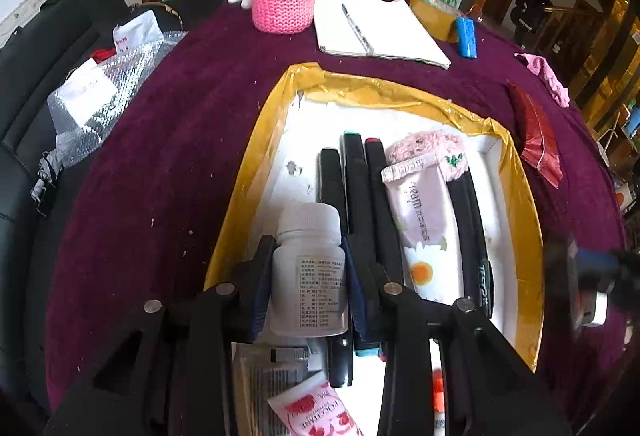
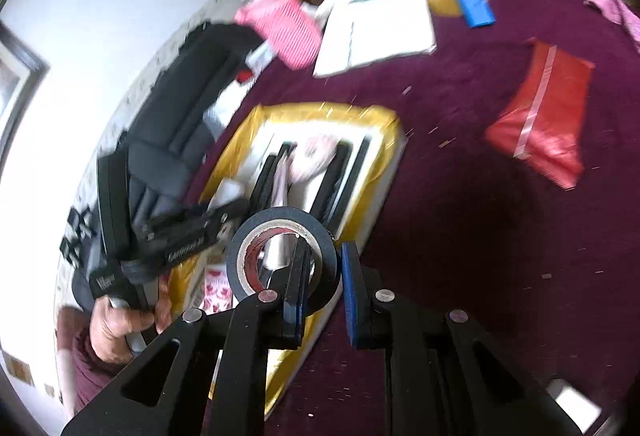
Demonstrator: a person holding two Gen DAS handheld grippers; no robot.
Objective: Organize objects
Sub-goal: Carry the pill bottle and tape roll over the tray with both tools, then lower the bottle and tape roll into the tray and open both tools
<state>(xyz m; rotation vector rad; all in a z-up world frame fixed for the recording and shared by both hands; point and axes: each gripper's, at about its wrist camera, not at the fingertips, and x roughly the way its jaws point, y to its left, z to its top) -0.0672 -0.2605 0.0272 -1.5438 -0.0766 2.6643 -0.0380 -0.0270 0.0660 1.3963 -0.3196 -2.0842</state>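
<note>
The gold-edged tray (image 1: 516,172) lies under and ahead of the left gripper (image 1: 308,276) — markers (image 1: 362,196) and a cream tube (image 1: 424,220) sit inside, just right of its fingers. That claw clamps a white pill bottle (image 1: 308,268). The right gripper (image 2: 322,288) pinches the wall of a black tape roll (image 2: 280,256) — one finger inside, one outside.
</note>
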